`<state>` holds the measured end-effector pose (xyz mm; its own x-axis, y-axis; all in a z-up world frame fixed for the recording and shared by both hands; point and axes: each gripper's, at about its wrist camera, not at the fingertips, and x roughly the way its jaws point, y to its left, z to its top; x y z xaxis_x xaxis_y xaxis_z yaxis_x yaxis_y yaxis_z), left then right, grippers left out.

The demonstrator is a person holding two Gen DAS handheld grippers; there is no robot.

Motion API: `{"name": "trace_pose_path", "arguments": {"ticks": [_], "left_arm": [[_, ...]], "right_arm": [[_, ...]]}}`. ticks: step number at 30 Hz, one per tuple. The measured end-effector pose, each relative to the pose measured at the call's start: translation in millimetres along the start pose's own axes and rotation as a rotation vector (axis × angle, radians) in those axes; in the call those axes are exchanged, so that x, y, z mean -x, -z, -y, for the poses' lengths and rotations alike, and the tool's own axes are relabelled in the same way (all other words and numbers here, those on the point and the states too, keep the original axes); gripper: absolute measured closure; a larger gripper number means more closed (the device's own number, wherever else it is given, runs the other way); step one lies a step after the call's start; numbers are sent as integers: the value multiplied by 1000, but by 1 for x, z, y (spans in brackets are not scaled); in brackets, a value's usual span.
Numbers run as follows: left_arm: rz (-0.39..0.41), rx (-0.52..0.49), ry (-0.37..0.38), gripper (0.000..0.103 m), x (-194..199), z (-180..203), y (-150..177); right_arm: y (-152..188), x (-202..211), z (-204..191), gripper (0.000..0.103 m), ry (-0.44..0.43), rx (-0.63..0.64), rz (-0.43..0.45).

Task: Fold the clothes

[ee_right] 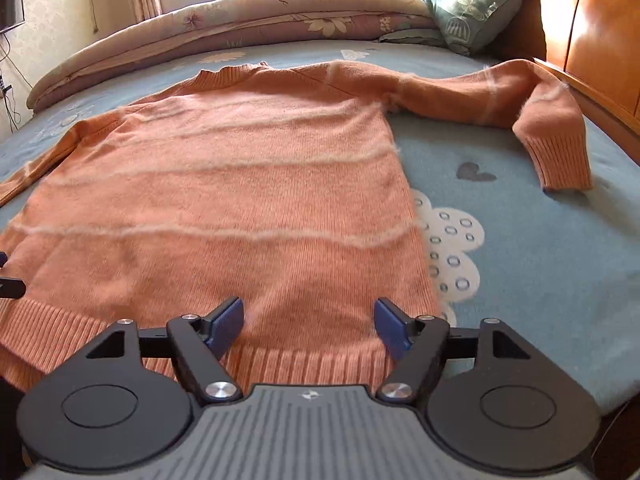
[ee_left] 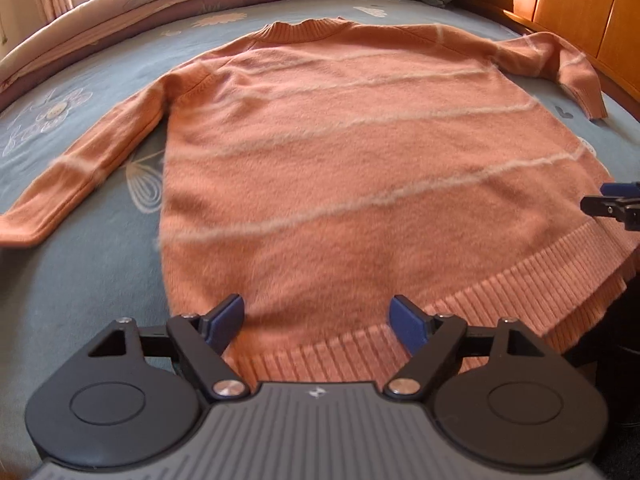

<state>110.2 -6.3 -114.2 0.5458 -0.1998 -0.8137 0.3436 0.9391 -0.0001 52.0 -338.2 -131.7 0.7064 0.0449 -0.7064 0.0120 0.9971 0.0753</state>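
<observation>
Lying flat on blue bedsheet [ee_right: 520, 240]: orange sweater [ee_left: 340, 168], sleeves out, unfolded. Hovering over near hem [ee_right: 280, 360]: left gripper [ee_left: 319, 320], right gripper [ee_right: 308, 320], both spread, holding nothing. Likely opening step; next calling for pinching hem or sleeve.

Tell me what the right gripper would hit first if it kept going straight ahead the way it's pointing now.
Most likely the orange sweater: the right gripper, jaws open, hangs over its ribbed hem pointing along the body. Height above the fabric is unclear.

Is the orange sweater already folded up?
No, the orange sweater lies spread flat on the bed, with its sleeve stretched out to the side.
</observation>
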Motion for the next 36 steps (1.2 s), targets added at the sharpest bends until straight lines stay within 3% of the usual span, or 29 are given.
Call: {"name": "trace_pose_path", "arguments": {"ticks": [3,5,9,12,13,15,18,23,27,31,36], "left_arm": [[0,-17,-31,21,11,3,-2],[45,-50,-26,21,19,11,-14],[128,-39,71,21,22,28,-53],[117,7,176,20,1,41,-78],[88,23,207,20,-11,43,-83],[25,53,239,20,-30,45,-85],[-34,72,195,20,-40,41,-67],[-23,109,172,19,-14,16,-27],[-20,171,137,19,3,0,-10],[21,161,119,19,11,5,-29],[90,164,157,19,-7,16,-67]], "right_arm": [[-2,11,-3,22,-36,-16,-2],[-9,17,-5,22,-71,-36,6],[-41,8,-15,18,-288,-131,47],[-55,-21,-22,15,-478,-209,-19],[-56,-30,-24,15,-492,-226,-45],[-54,-44,-21,15,-481,-242,-92],[-42,-36,8,16,-464,-317,-55],[-9,-11,68,16,-381,-474,-9],[4,-2,78,16,-394,-521,18],[-7,-5,54,9,-307,-443,-5],[-10,-6,30,2,-217,-340,-16]]}}
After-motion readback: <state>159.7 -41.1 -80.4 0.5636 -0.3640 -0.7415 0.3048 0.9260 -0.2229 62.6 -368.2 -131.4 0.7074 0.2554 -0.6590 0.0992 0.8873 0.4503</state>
